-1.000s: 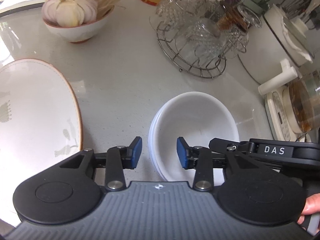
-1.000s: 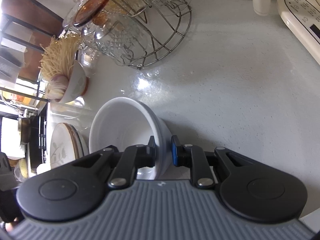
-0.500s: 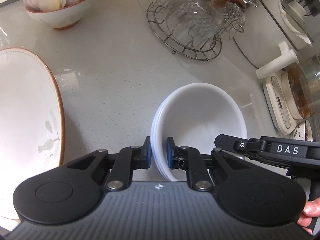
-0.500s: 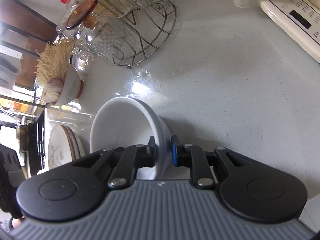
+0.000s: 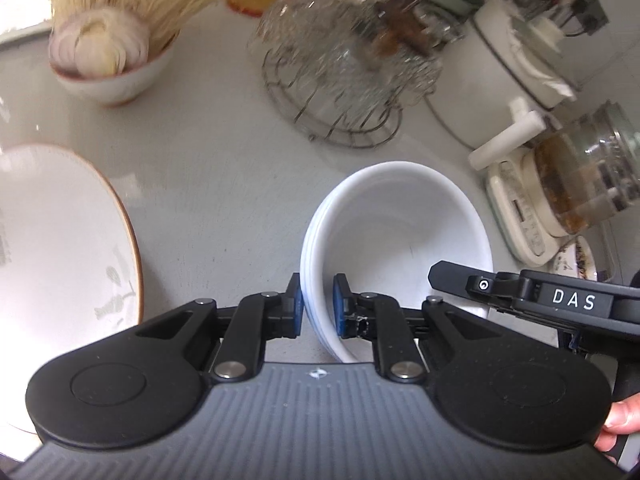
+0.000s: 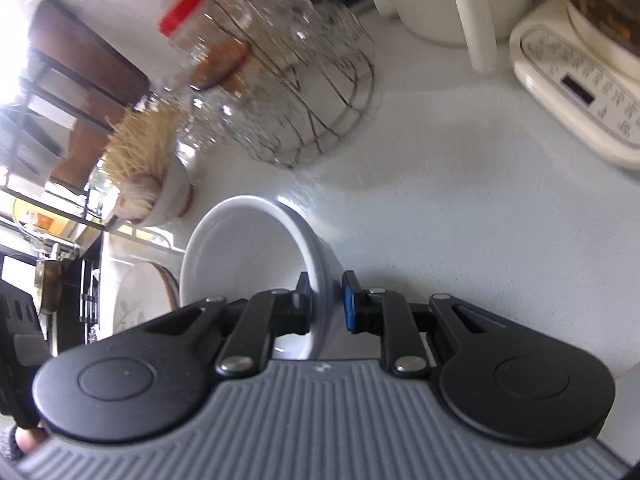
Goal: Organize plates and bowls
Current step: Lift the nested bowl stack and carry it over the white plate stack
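A stack of nested white bowls (image 5: 400,236) is held over the counter by both grippers. My left gripper (image 5: 318,306) is shut on the stack's left rim. My right gripper (image 6: 326,306) is shut on the opposite rim of the white bowls (image 6: 248,252); its black body also shows at the right of the left wrist view (image 5: 560,300). A white plate with a brown rim and leaf print (image 5: 60,248) lies on the counter to the left; it shows in the right wrist view (image 6: 140,296) too.
A bowl with garlic and dried noodles (image 5: 108,60) stands far left. A wire rack of glassware (image 5: 344,76) is behind the bowls. A white appliance (image 5: 512,80), a glass kettle on its base (image 5: 580,184) and a small patterned dish (image 5: 576,260) crowd the right.
My left gripper closed from open onto the bowls' left rim. The stack, held by both grippers, has since risen and shifted, and the background blurs with the motion.
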Demonstrator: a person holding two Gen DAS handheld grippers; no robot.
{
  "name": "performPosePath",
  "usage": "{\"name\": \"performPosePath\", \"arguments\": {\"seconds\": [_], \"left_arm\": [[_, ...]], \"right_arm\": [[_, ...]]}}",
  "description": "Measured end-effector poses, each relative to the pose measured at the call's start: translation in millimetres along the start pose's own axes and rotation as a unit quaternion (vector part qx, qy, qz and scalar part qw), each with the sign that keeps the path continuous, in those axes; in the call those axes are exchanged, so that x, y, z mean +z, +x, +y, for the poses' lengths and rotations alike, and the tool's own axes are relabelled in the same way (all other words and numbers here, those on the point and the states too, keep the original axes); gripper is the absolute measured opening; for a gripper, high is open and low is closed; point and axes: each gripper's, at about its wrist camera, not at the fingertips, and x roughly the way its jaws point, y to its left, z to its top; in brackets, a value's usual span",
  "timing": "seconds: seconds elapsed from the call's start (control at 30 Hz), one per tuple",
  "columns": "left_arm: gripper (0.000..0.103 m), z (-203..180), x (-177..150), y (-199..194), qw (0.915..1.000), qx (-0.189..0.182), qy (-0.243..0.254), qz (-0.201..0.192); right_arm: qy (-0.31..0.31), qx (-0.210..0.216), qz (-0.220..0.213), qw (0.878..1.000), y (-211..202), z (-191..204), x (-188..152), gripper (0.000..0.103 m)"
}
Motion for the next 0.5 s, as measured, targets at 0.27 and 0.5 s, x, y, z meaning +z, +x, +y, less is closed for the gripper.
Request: {"name": "performPosePath", "arguments": {"seconds": [0.27,0.5], "left_arm": [[0.018,-3.7,7.9,-35.6,0.9996,-0.018,0.013,-0.017],[0.018,2.0,12.5,-61.4,0.9987,-0.026,0.029,-0.033]], "right_arm": [[-0.012,0.006,-0.035,0.999,-28.5,22.2,-0.8,0.019],[-0.017,0.013,-0.056,0.998,-40.4,42.3,-2.9,0.019]]}}
